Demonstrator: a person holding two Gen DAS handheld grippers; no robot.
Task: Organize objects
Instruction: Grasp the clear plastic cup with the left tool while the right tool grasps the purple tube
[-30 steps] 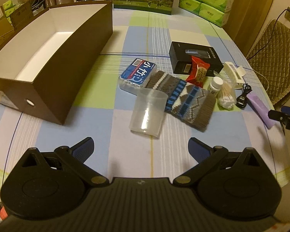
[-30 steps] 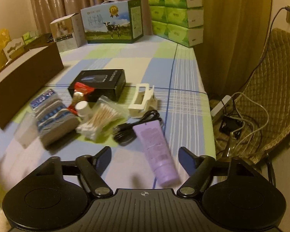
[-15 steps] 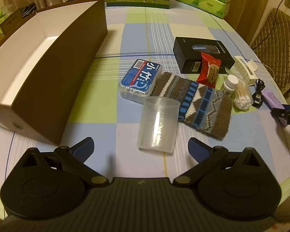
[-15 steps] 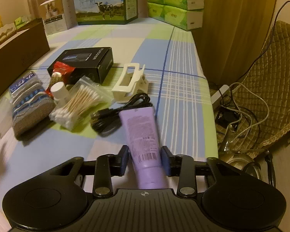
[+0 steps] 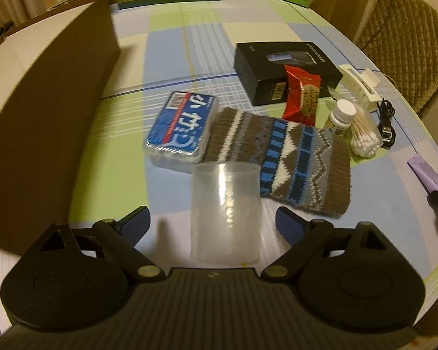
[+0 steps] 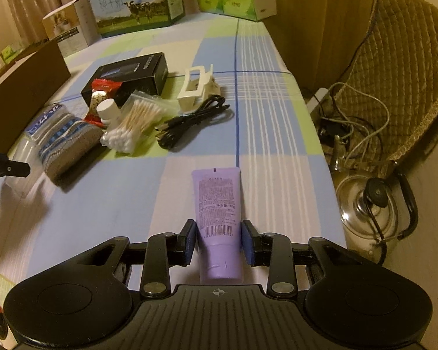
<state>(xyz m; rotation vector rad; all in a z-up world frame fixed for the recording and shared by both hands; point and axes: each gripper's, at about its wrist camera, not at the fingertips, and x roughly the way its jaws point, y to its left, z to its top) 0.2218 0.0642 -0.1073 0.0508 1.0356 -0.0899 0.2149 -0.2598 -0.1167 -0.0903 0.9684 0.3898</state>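
Note:
A clear plastic cup [image 5: 224,210] lies on the checked tablecloth between the blue pads of my left gripper [image 5: 213,220]. The jaws are closing, with a gap still showing on each side of the cup. My right gripper [image 6: 219,242] is shut on a purple tube [image 6: 217,201], its pads pressing both sides near the cap end. The tube [image 5: 426,175] also shows at the right edge of the left wrist view. An open brown box [image 5: 43,116] with a white inside stands at the left.
Beyond the cup lie a blue tissue pack [image 5: 181,125], a knitted sock [image 5: 280,157], a black box [image 5: 286,70], a red snack packet [image 5: 302,96], a white bottle [image 5: 340,116], cotton swabs [image 5: 363,137], a white clip [image 5: 359,84] and a black cable [image 6: 195,119]. A kettle [image 6: 373,207] and a chair [image 6: 403,73] stand past the table's right edge.
My left gripper came forward and down until the cup sat between its jaws, which have narrowed. My right gripper shut on the purple tube and drew it away from the cable.

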